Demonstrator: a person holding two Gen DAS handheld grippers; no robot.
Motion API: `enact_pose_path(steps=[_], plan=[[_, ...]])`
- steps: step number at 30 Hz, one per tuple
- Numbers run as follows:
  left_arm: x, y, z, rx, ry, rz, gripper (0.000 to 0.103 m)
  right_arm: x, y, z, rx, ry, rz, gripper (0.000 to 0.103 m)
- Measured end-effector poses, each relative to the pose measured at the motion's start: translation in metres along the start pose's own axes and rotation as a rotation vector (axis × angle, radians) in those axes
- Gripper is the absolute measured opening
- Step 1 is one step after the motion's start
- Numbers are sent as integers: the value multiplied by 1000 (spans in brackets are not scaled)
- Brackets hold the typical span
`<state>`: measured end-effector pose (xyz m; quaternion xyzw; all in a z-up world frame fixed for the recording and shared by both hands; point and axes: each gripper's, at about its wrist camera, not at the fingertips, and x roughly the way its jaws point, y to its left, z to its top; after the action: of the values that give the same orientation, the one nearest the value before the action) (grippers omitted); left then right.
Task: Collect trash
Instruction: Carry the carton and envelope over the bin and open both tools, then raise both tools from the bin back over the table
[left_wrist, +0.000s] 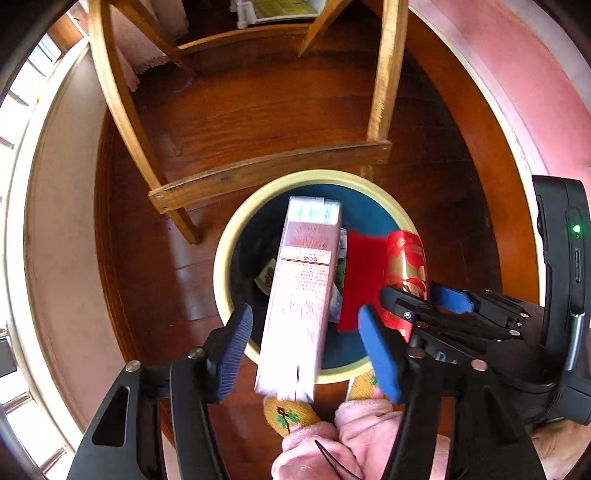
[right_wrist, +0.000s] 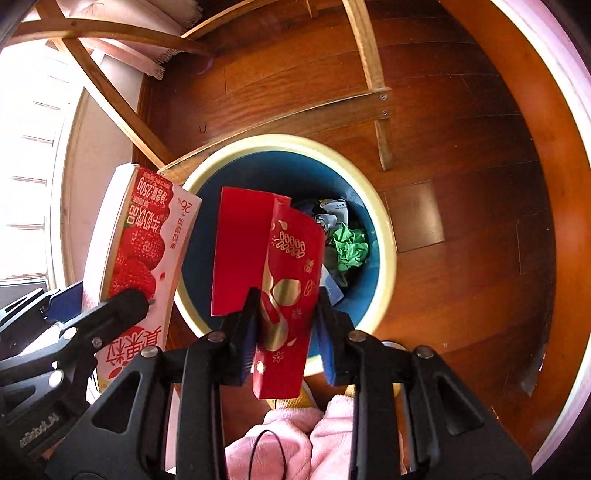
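Your wide-open left gripper (left_wrist: 306, 332) straddles the loose pink strawberry-milk carton (left_wrist: 299, 295); your right gripper (right_wrist: 284, 332) pinches the red paper envelope (right_wrist: 288, 291) over the cream-rimmed blue bin (right_wrist: 384, 236).

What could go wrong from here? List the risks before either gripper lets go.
1. The pink carton sits loose between the open left gripper, its near end outside the bin's rim; it may tip onto the floor.
2. The red packet in the right gripper also overhangs the near rim and could miss.

Black plastic grippers, ribbed blue pads (left_wrist: 380, 354), silver pivot screws, pink fleece trousers (right_wrist: 295, 439), yellow embroidered slippers (left_wrist: 291, 413)
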<state>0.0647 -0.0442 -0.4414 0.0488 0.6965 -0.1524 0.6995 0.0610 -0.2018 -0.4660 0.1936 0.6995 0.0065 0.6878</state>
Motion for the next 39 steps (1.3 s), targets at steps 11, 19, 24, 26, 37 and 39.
enact_pose_path(steps=[11,19,24,26,37,39], plan=[[-56,33,-21,-67,-56,27,85,-37,4,-5,49,-19,23,60],[-181,32,-50,-70,-120,58,85,-148,33,-26,40,-70,62,59],[-278,27,-56,-40,-193,37,85,-233,63,-42,13,-122,89,59],[-316,25,-54,-23,-234,28,85,-268,78,-48,-8,-152,97,59],[-480,21,-21,47,-440,-5,85,-429,168,-66,-206,-410,81,60],[-505,20,-14,44,-475,-7,85,-449,179,-65,-225,-451,62,60]])
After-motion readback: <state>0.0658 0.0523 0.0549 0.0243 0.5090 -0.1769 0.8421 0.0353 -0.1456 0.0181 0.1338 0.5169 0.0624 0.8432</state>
